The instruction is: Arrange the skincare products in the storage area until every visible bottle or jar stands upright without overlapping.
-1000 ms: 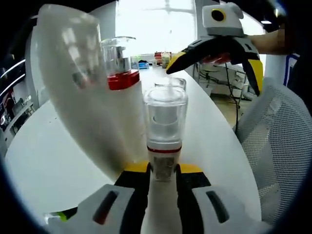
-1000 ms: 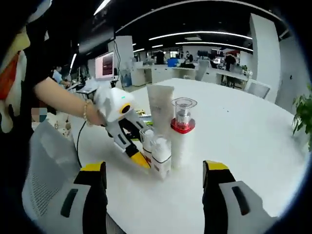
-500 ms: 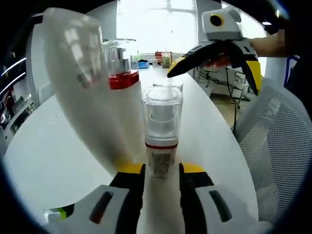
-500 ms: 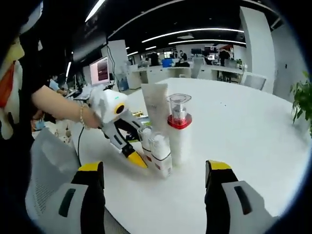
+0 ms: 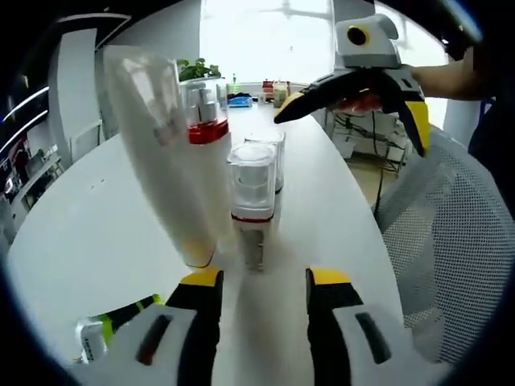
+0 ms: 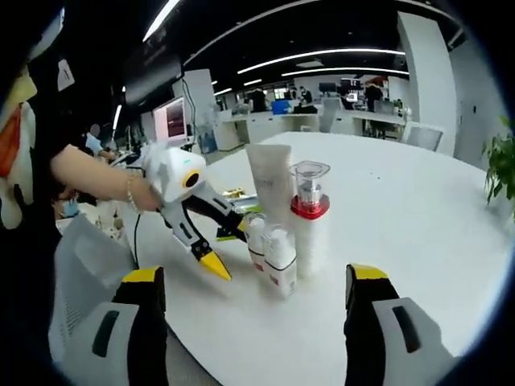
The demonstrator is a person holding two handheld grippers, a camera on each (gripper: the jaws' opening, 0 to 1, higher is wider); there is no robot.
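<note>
- Your left hand-held gripper (image 5: 261, 281) is released, jaws spread apart on the counter (image 5: 88, 225) just short of the small clear-capped bottle (image 5: 253, 201), which stands upright
- Right behind it stand a second small bottle (image 6: 257, 239), the red-collared pump bottle (image 6: 308, 217) and the tall white tube (image 6: 271, 178); they look touching, though that is hard to judge
- Your right hand-held gripper (image 6: 253, 301) hangs open, well apart from them
- Draw the left one straight back, level, without brushing the near bottle
</note>
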